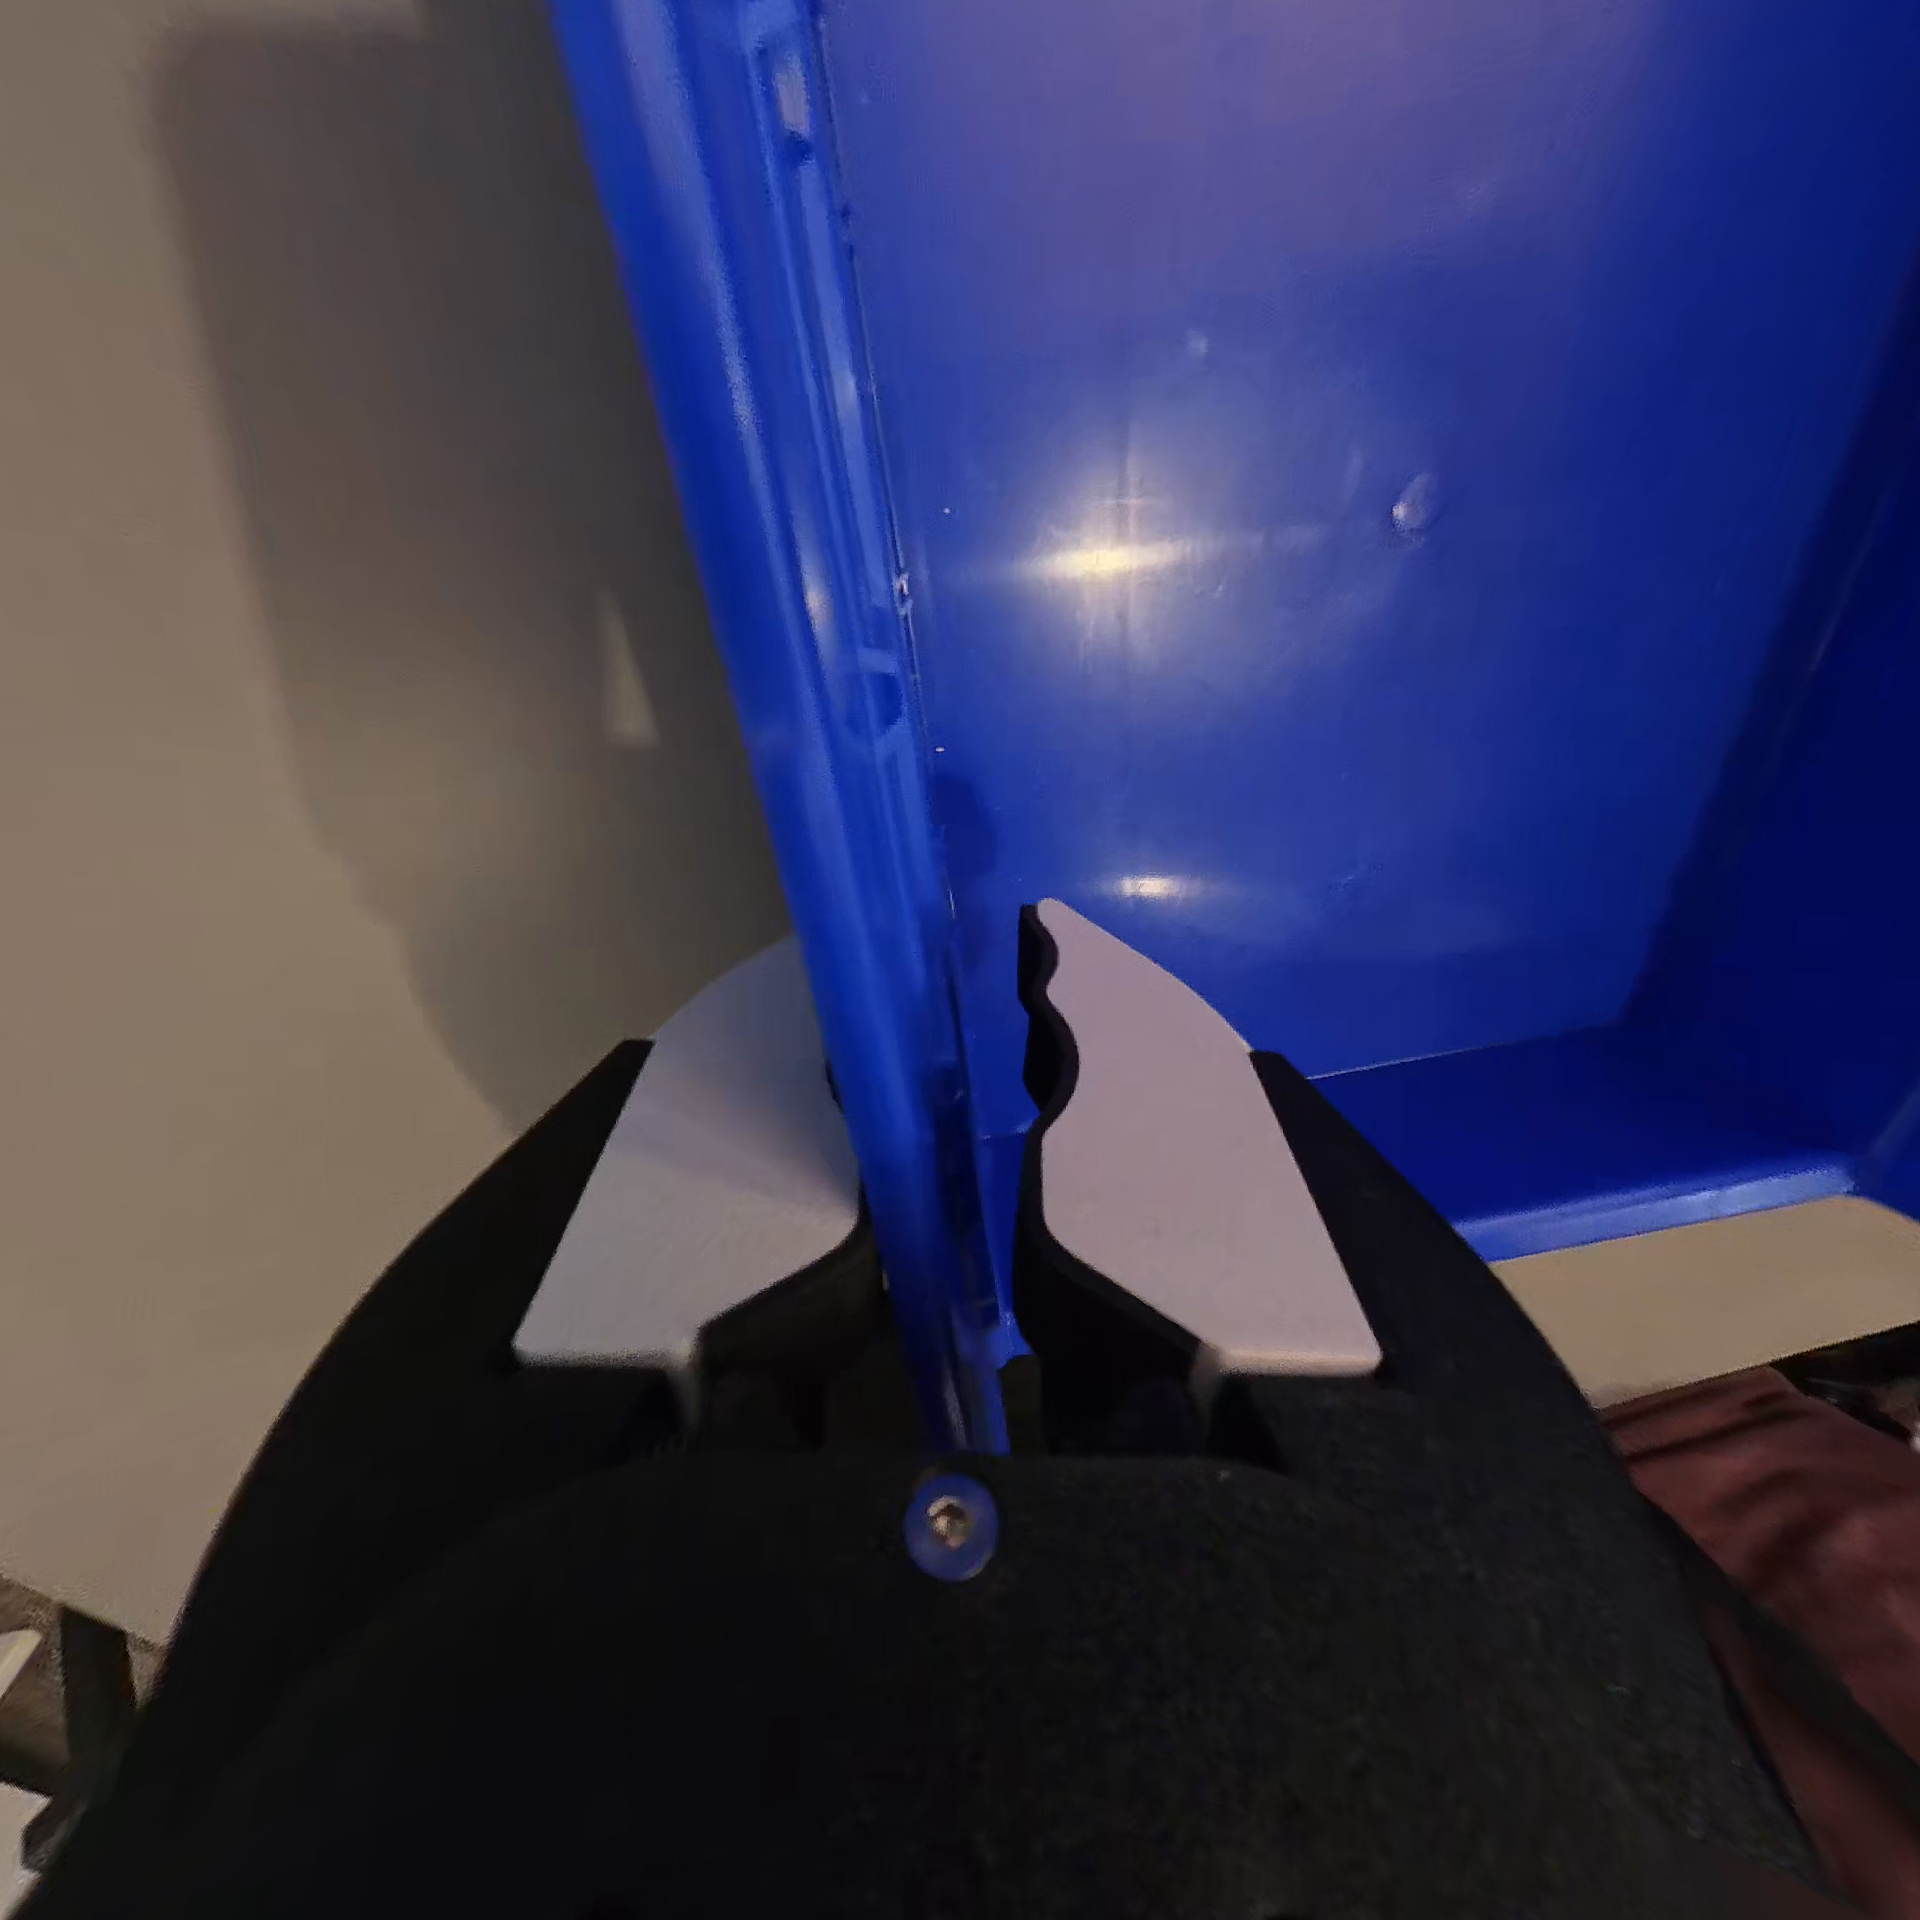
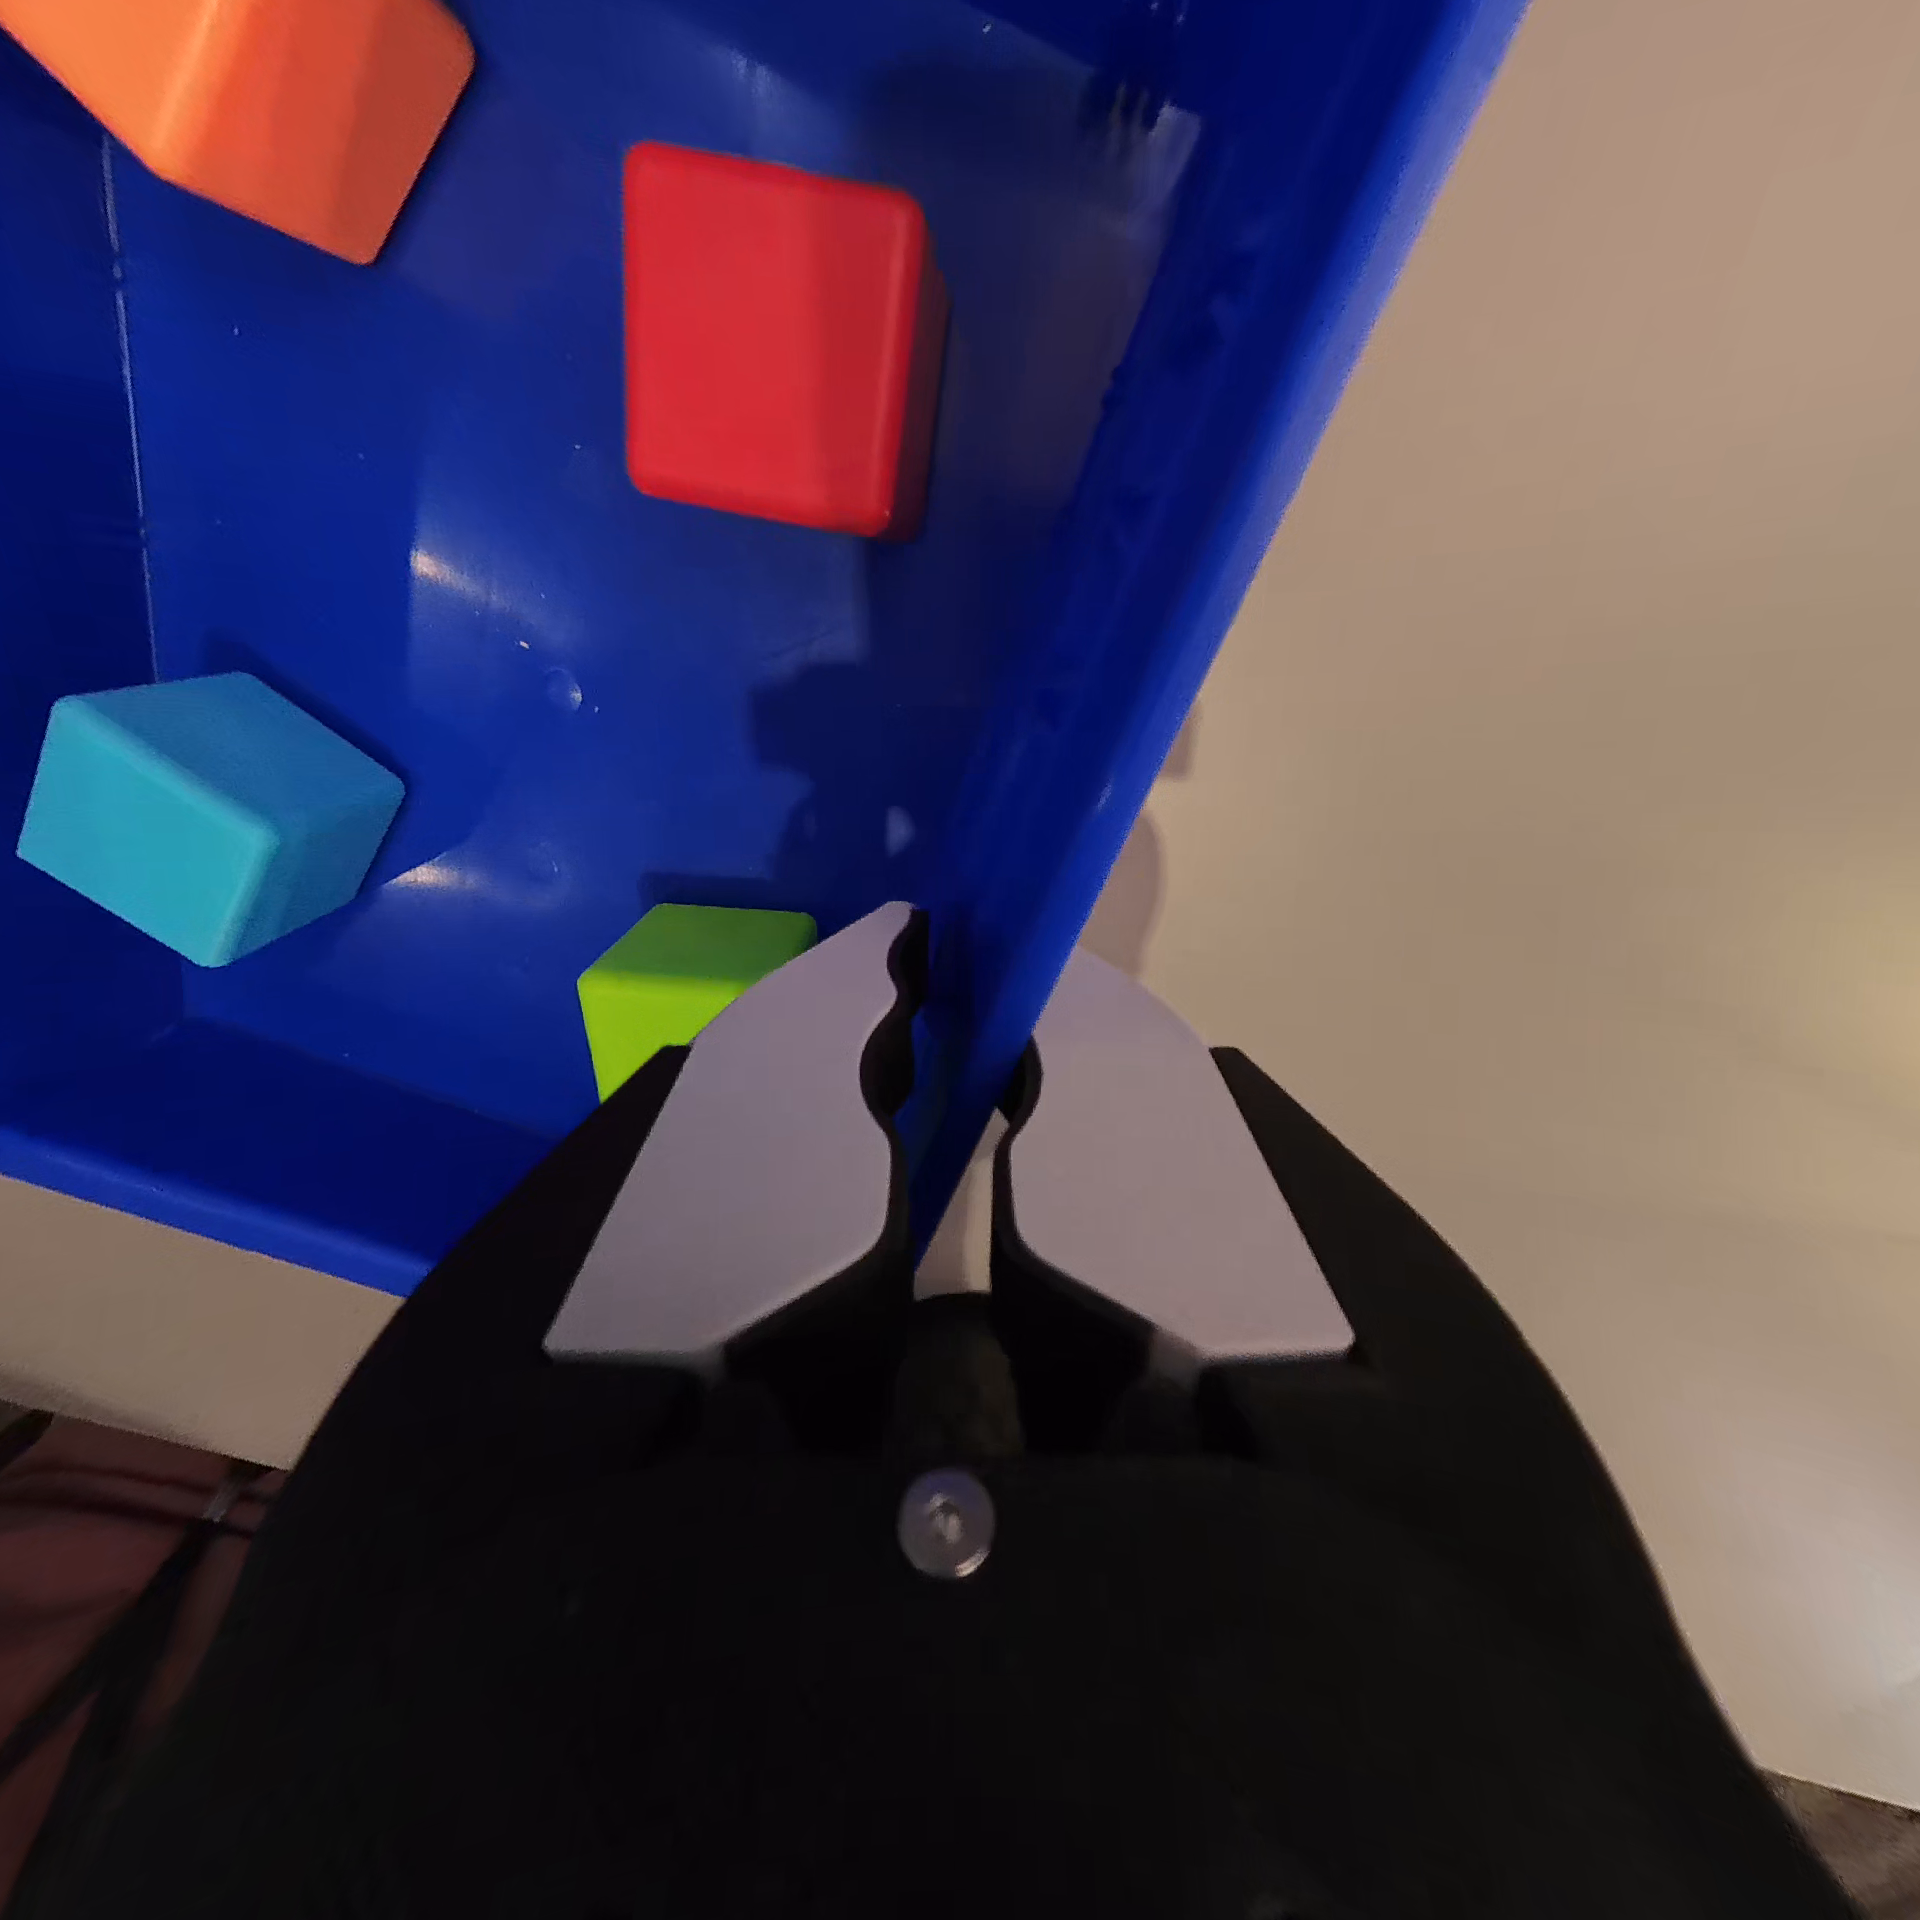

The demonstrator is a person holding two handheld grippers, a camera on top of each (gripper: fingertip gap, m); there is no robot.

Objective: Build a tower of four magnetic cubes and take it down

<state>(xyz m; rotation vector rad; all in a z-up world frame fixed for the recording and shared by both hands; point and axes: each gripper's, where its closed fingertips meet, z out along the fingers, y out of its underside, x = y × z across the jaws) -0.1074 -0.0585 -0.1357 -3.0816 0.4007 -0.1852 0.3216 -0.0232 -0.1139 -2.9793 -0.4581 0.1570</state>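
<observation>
Left tool (image 1: 935, 1039): clamped on blue bin (image 1: 1351, 520) wall.
Right tool (image 2: 971, 997): clamped on opposite wall.
Cubes, right view only: orange (image 2: 260, 104), red (image 2: 769, 332), teal (image 2: 197, 821), green (image 2: 675, 987), apart on bin floor.
Worktop (image 2: 1558, 727): white.

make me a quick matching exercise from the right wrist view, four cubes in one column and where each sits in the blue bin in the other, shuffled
Cubes:
1. orange cube
2. red cube
3. light blue cube
4. green cube

Places in the blue bin:
A. partly hidden behind the right tongs
B. top left corner of the view, cut off by the edge
C. left side, low in the view
D. upper middle, close to the gripped wall

Pairs: 1-B, 2-D, 3-C, 4-A
</observation>
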